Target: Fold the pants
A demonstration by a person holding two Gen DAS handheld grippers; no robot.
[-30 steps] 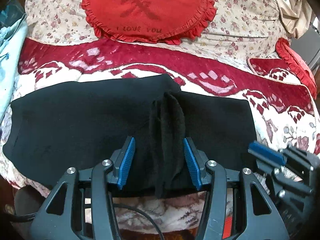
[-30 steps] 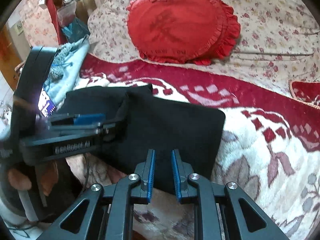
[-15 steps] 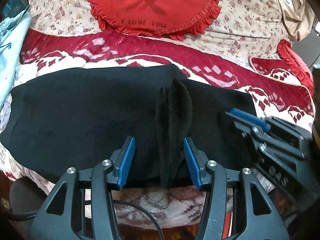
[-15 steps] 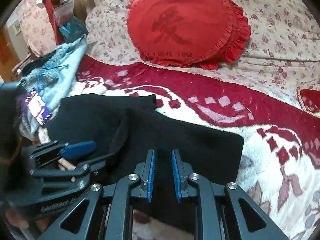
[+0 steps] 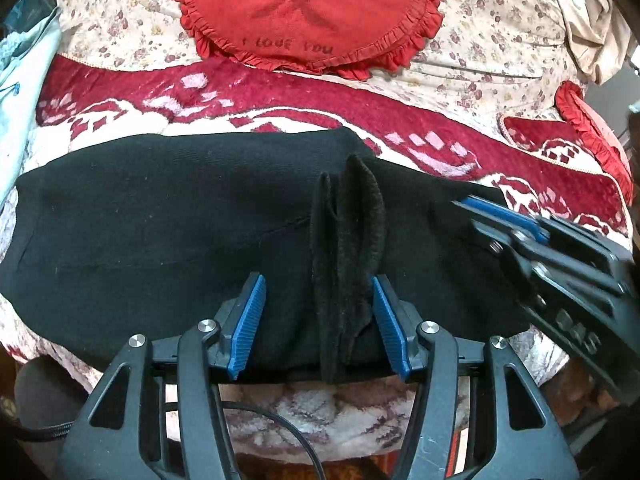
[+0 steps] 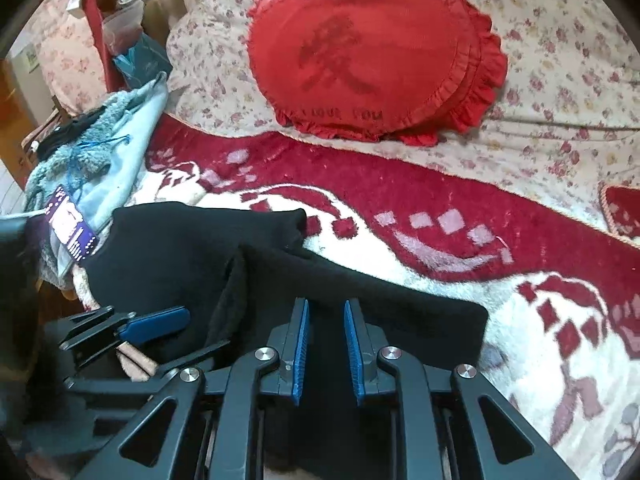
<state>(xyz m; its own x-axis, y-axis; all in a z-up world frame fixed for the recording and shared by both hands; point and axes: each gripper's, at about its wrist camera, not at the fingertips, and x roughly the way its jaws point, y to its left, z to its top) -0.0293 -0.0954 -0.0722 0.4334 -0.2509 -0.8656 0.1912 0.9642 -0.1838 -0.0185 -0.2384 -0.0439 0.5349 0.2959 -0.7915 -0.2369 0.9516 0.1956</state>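
Black pants (image 5: pixel 160 216) lie flat across a red and white blanket (image 5: pixel 280 96) on a bed. A raised ridge of black fabric (image 5: pixel 348 240) stands up in the middle. My left gripper (image 5: pixel 318 312) is open, its blue pads either side of that ridge, near the pants' near edge. My right gripper (image 6: pixel 326 344) is partly open over the right part of the pants (image 6: pixel 360 292), nothing pinched between its pads. The right gripper shows in the left wrist view (image 5: pixel 540 252); the left gripper shows in the right wrist view (image 6: pixel 132 332).
A round red frilled cushion (image 5: pixel 308 12) marked "I LOVE YOU" lies at the back on a floral cover (image 5: pixel 500 40). A second red cushion (image 5: pixel 588 128) is at the right. Light blue clothing (image 6: pixel 100 160) is piled at the left edge.
Both grippers have moved forward over the pants. The right gripper has come in closer beside the left one. The jaws have kept their widths.
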